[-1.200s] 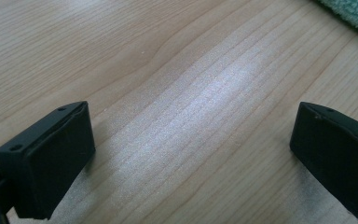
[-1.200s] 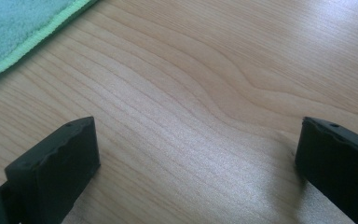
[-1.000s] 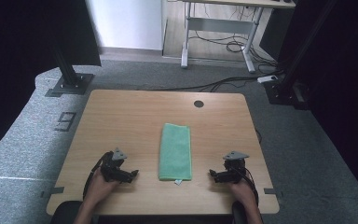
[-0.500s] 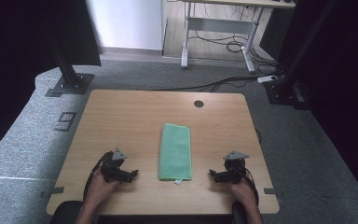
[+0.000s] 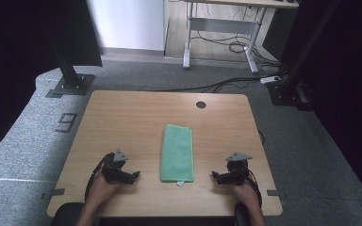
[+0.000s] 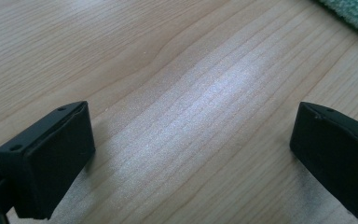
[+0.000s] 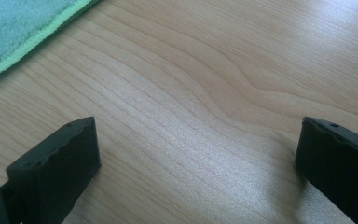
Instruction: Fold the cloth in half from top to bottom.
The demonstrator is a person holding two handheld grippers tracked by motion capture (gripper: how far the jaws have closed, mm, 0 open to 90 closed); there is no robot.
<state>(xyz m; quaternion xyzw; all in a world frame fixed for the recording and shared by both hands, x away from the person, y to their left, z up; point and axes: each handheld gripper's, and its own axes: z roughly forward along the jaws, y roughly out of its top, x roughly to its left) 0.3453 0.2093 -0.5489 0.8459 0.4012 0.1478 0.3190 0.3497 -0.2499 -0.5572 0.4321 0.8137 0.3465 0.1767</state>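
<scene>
Near edge of the surface (image 5: 122,113), left side: left hand (image 5: 102,188), forearm entering from below, holding the left tongs (image 5: 134,175). Grey three-cornered plate on top; cable looped at the wrist. Tips point toward the cloth. In the left gripper view the left tongs (image 6: 186,154) stand wide open, jaws far apart, bare wood between them, nothing held. Jaws low over the surface; contact cannot be told.

Near edge, right side: right hand (image 5: 246,190) holding the right tongs (image 5: 214,176), also with a grey plate on top and a cable. Tips point toward the cloth. In the right gripper view the right tongs (image 7: 196,158) are wide open, jaws far apart, bare wood between them, nothing held.

Between the two tongs, near the middle of the near half: one green cloth (image 5: 177,152), folded into a long rectangle, lying flat, long side running near to far. Small white tag at its near right corner. Apart from both tongs. An edge shows at the upper right corner of the left gripper view (image 6: 354,14) and at the upper left of the right gripper view (image 7: 18,28).

Far edge, right of centre: one round dark hole (image 5: 201,104) in the surface.

Containers: none seen on the surface.

Beyond the far edge: grey carpeted floor (image 5: 23,141), a "9" marked on it off the left edge, black stand bases, cables, and a desk frame.
</scene>
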